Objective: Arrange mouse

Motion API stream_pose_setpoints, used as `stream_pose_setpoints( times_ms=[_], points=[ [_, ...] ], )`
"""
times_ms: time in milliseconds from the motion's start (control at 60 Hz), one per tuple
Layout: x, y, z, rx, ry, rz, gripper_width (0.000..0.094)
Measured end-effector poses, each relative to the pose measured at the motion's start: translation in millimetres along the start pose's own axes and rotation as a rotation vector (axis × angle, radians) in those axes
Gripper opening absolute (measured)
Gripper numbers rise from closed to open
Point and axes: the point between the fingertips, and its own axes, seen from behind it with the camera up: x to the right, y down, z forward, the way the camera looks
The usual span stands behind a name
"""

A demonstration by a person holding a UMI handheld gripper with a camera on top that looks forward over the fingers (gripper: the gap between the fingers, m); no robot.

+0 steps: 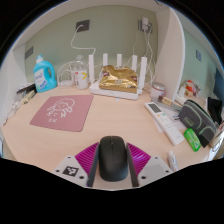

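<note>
A wooden desk [95,140] stretches ahead of the gripper [112,166]. Beyond its fingers to the left lies a pink mouse pad [62,112]; further off stands a white router [118,78], with a blue detergent bottle [43,74] to its left. The black mouse [112,157] sits pinched between the pink pads [87,155].

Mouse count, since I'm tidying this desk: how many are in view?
1. The black mouse sits between the gripper's fingers, just before the pink mouse mat. Others may hide in the clutter.
</note>
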Motion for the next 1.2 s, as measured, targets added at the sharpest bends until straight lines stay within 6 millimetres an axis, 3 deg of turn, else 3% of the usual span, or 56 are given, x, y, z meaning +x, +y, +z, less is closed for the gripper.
stream_pose_setpoints(
  times_ms=[17,300,367,467,583,683,783,867,917,1000,1100,1200],
  points=[
    [-1.0,-0.1,0.2,0.000,0.001,-0.004,0.0480],
    [8.0,1.0,-4.7,-0.040,0.150,-0.010,0.0351],
    [14.1,-12.0,-13.4,-0.034,0.212,-0.006,0.0339],
    [20.8,-67.3,-39.6,0.047,0.270,0.046,0.0340],
    [9.2,-167.4,-73.2,0.203,0.290,0.078,0.0340],
    [-25.9,-244.9,-83.2,0.316,0.259,0.057,0.0340],
    [-82.9,-276.9,-52.7,0.336,0.172,0.057,0.0338],
    [-129.3,-258.8,1.6,0.265,0.102,0.035,0.0337],
    [-157.1,-228.4,40.9,0.209,0.068,0.037,0.0337],
    [-178.8,-188.7,88.1,0.095,0.040,0.044,0.0336],
    [-194.2,-150.2,122.9,0.012,0.024,0.049,0.0343],
    [-201.5,-125.7,140.8,-0.043,0.028,0.051,0.0407]
  ],
)
